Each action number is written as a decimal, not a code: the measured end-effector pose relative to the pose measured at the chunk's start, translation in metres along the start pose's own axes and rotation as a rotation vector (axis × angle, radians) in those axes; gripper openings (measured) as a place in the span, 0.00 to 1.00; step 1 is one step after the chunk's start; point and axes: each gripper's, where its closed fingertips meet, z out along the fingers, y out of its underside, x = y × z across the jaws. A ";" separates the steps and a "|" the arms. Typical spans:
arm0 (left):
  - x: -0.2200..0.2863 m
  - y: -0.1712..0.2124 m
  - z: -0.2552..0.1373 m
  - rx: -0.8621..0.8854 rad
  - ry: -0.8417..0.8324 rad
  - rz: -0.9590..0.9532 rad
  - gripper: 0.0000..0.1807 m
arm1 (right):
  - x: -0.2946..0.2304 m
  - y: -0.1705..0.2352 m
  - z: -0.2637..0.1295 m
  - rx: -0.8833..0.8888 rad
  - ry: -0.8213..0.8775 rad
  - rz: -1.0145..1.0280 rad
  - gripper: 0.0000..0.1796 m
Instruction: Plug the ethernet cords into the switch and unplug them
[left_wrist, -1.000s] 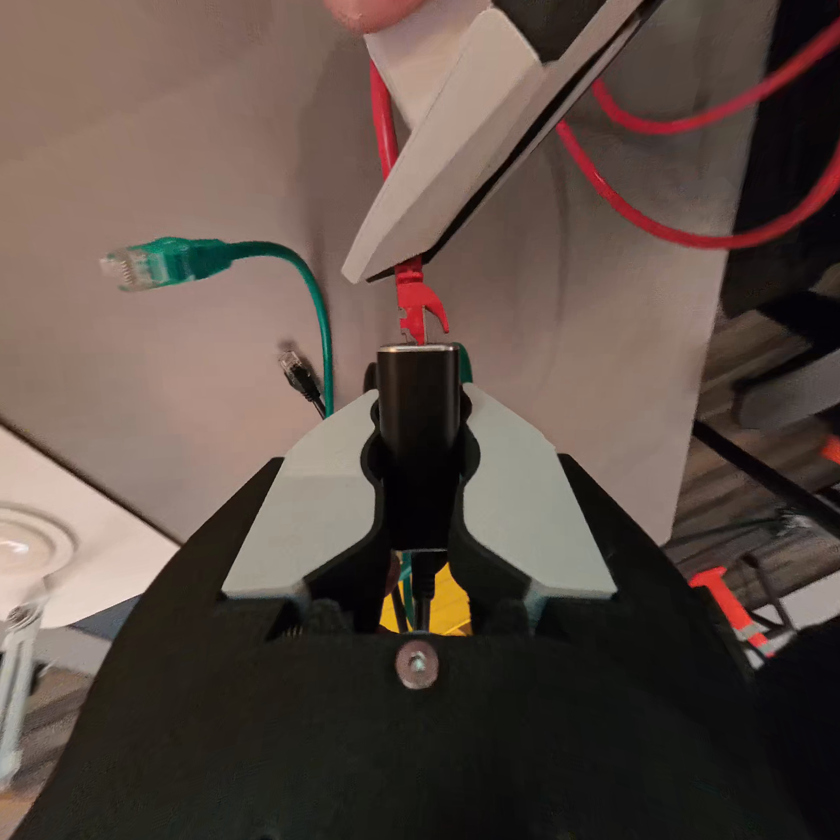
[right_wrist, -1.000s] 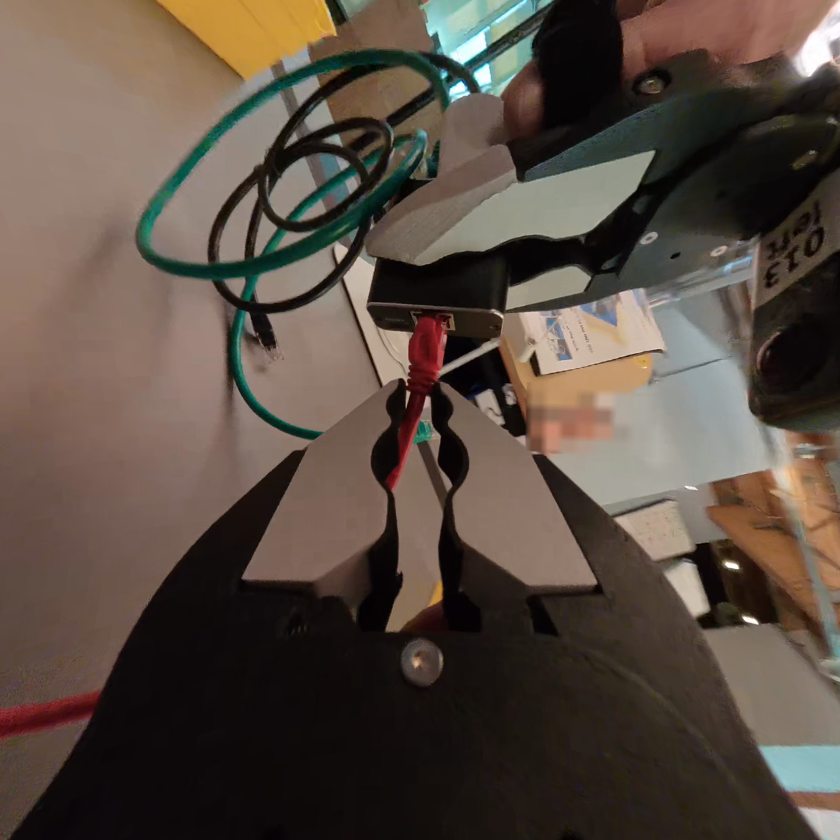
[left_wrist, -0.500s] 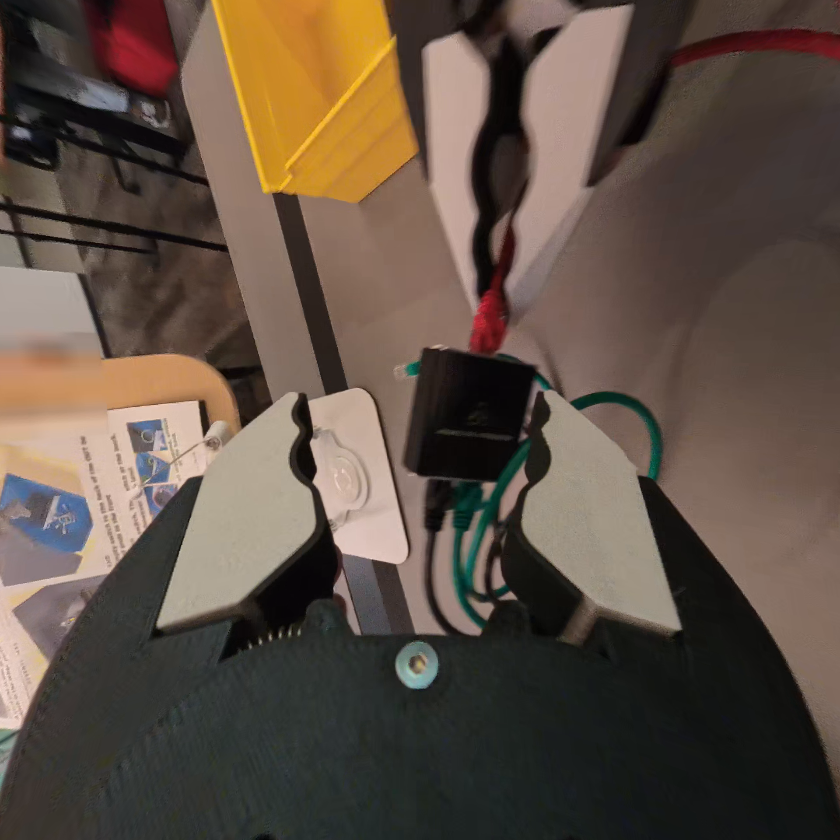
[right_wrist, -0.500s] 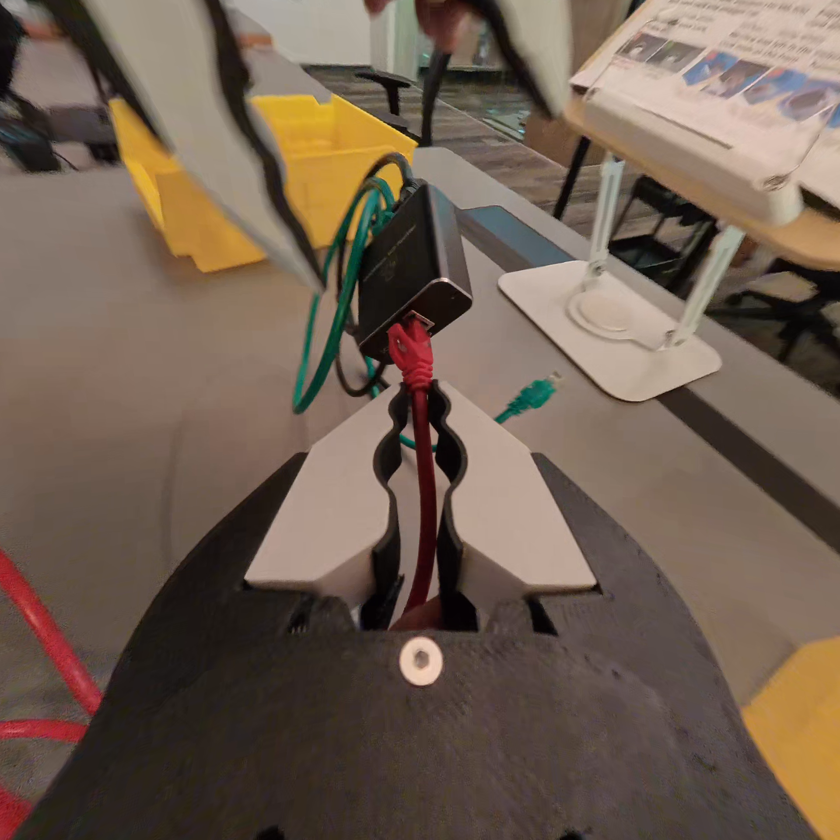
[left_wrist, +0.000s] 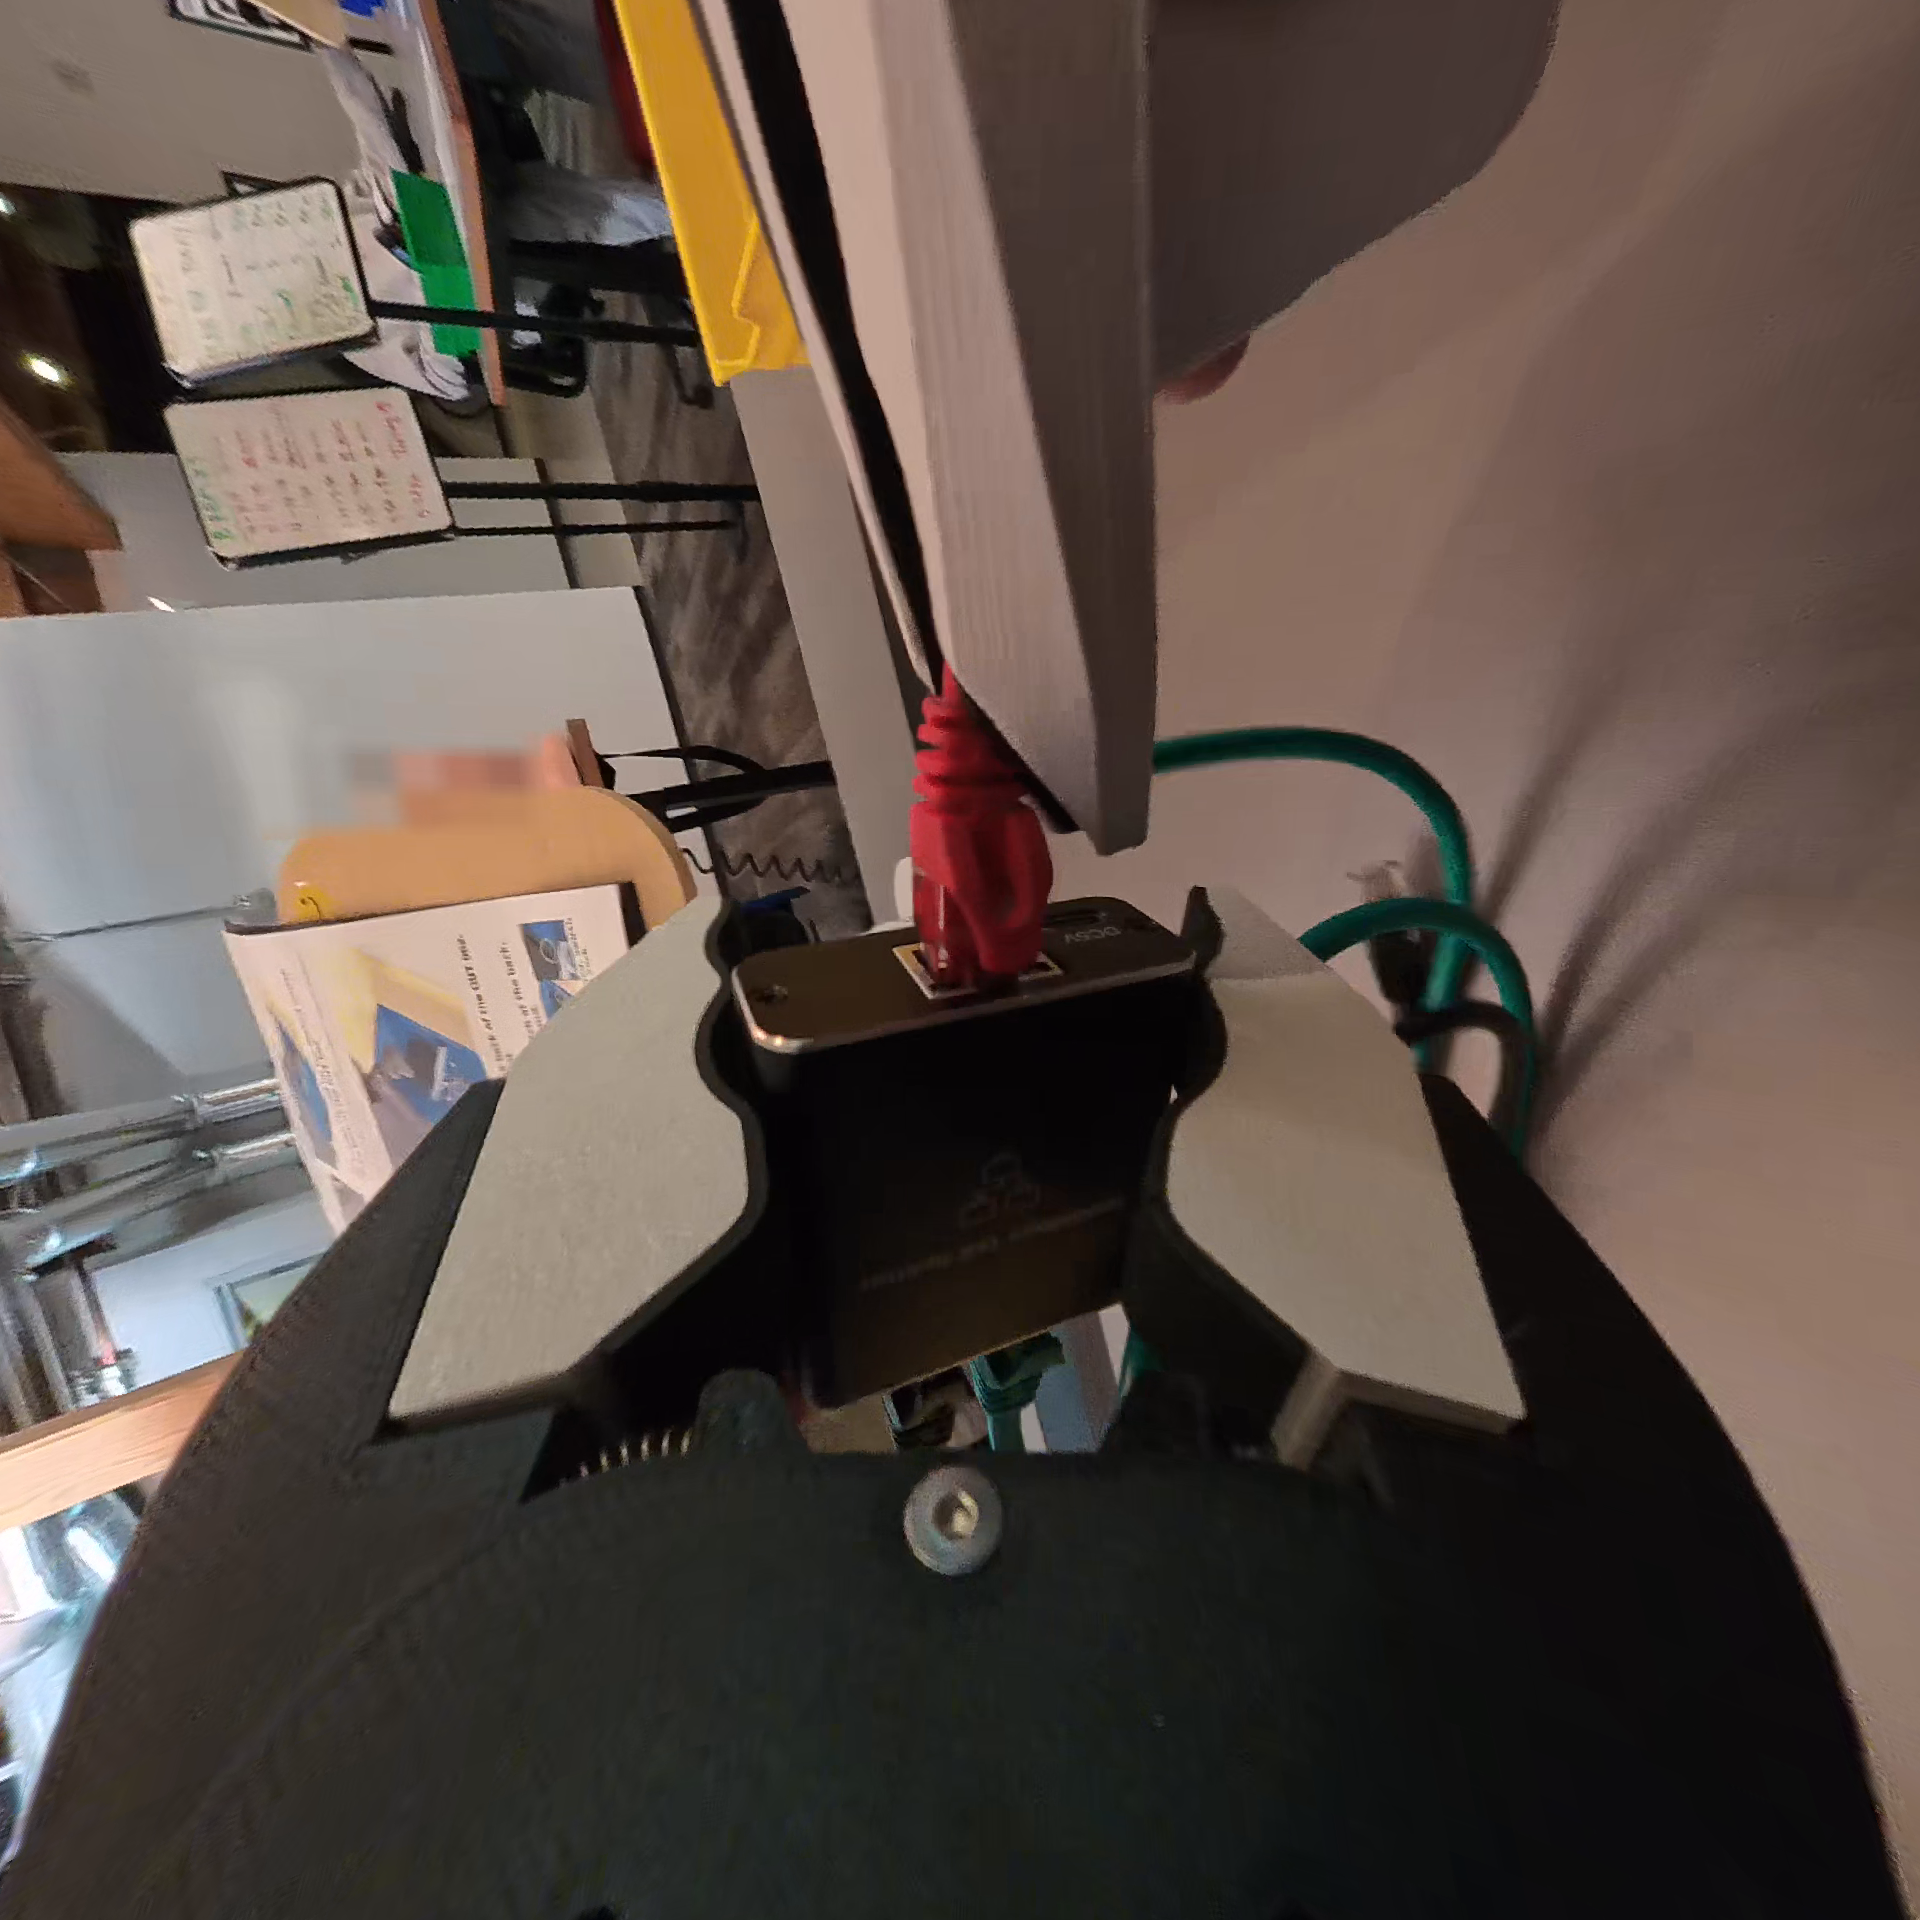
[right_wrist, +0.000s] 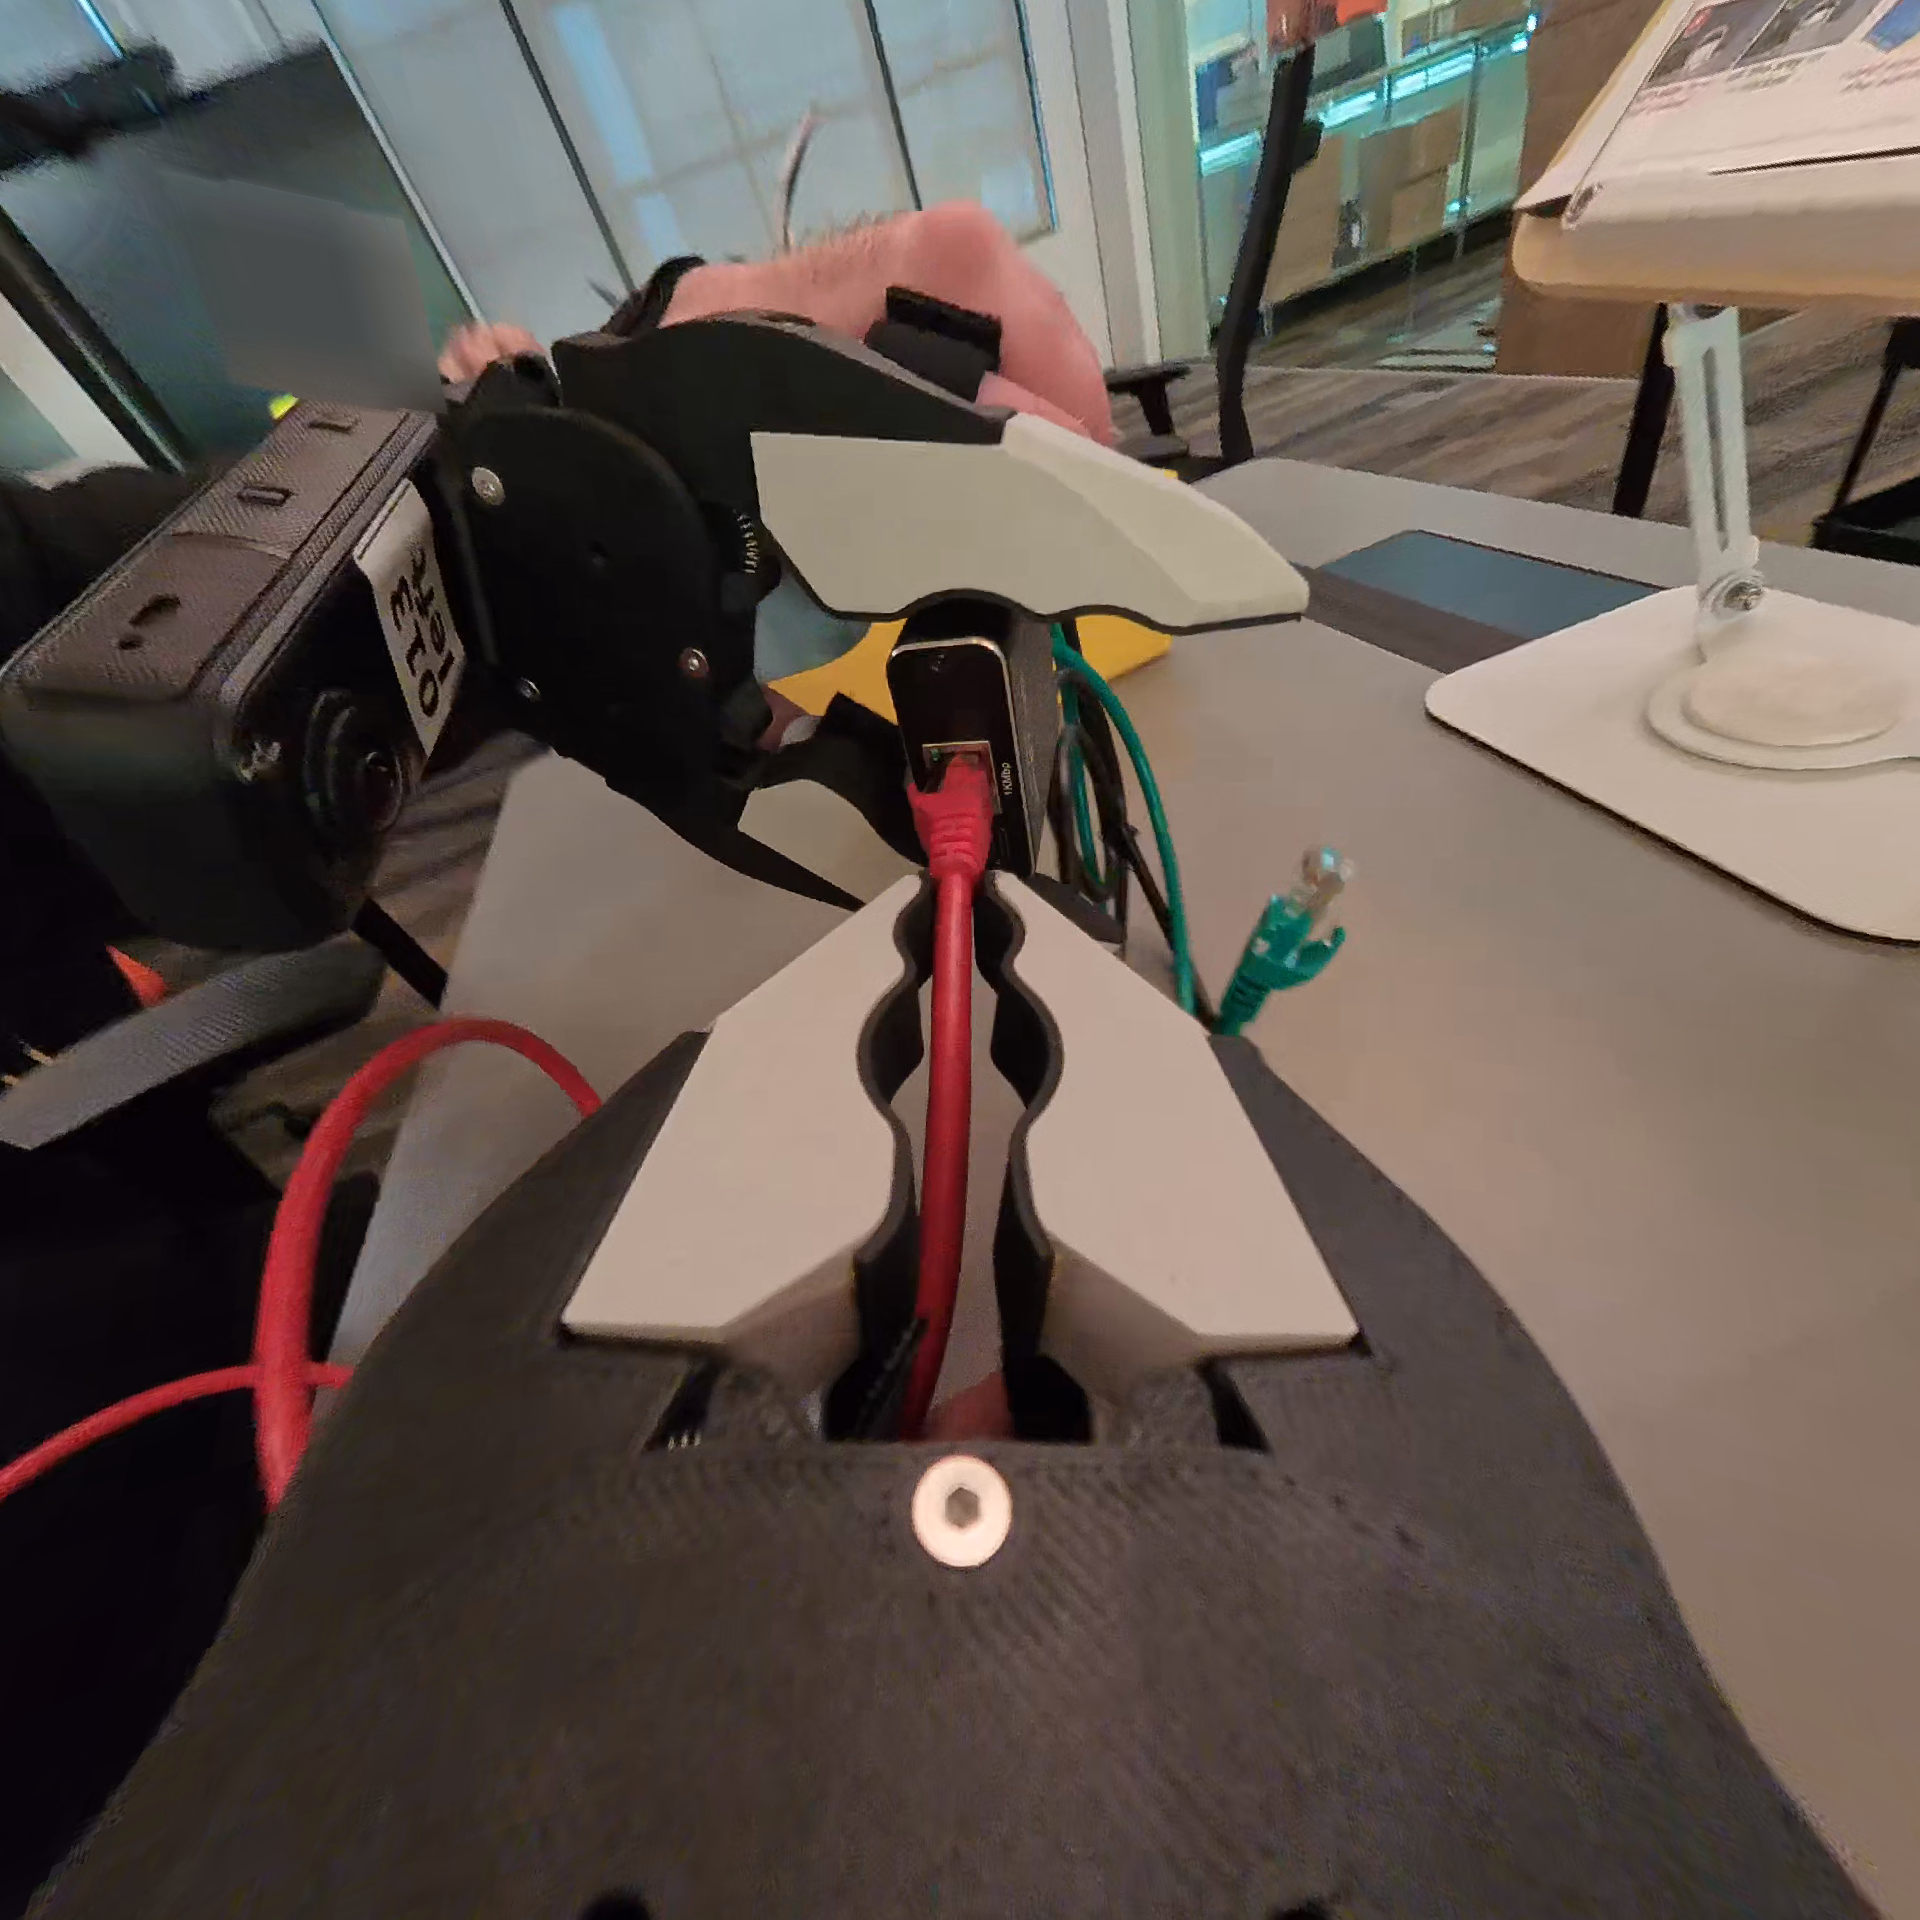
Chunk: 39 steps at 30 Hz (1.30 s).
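The black switch sits between the fingers of my left gripper, which is shut on its two wide sides. A red ethernet plug sits in the switch's front port. My right gripper is shut on the red cord just behind that plug, facing the switch. In the left wrist view the right gripper's grey finger comes down from above. A loose green plug lies on the table to the right.
Green cord loops and a black cord lie behind the switch on the grey table. A white stand base is at the right, a yellow bin beyond. A hand holds the left gripper. Across from one pair of fingers to the other is roughly 5 centimetres.
My left gripper let go of the switch, opened wide, and has shut on it again across its wide sides. The right gripper kept hold of the red cord, plug still in the port.
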 end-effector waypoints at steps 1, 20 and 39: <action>0.002 0.000 0.000 -0.010 0.040 -0.012 0.43 | 0.001 -0.001 -0.001 0.018 -0.008 0.009 0.02; 0.036 0.038 -0.039 -0.173 1.136 -0.244 0.42 | -0.003 -0.031 -0.002 -0.193 0.501 -0.997 0.18; 0.065 0.033 -0.033 -0.075 1.386 -0.657 0.42 | -0.036 -0.037 0.016 -0.665 0.348 -1.206 0.22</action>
